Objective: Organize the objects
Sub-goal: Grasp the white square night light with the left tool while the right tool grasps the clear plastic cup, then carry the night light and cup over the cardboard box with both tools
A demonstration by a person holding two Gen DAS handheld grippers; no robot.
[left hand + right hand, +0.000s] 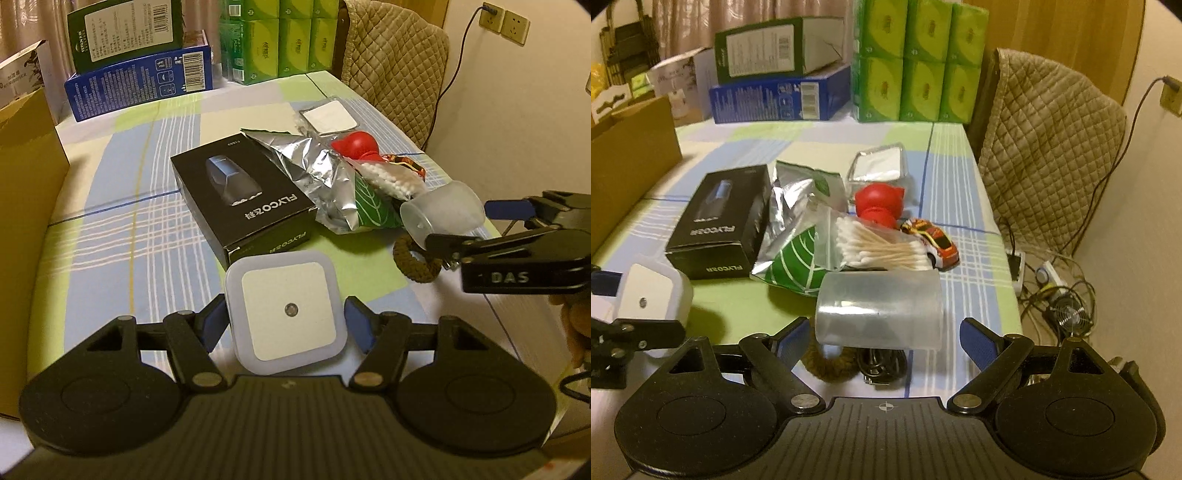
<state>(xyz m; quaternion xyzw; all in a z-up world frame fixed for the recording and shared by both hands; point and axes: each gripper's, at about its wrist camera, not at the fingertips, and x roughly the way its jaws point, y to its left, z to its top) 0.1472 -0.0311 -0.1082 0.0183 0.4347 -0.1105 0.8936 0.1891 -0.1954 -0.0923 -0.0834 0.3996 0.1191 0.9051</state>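
My left gripper (286,321) is shut on a square white night light (287,312), its blue pads pressed on both sides. From the right wrist view the night light (653,295) hangs a little above the tablecloth, with a shadow under it. My right gripper (882,332) is open around a frosted plastic cup (879,314) lying on its side; a gap shows at the right pad. From the left wrist view that cup (443,214) lies between the right gripper (476,225) fingers. A black FLYCO box (236,199), a silver foil bag (317,173) and a red toy (356,146) lie beyond.
A bag of cotton swabs (879,247), a toy car (934,240), a packed second night light (879,166) and a brown rope ring (827,365) crowd the cup. A cardboard box (26,147) stands left. Boxes and green tissue packs (916,59) line the back; a quilted chair (1045,147) stands right.
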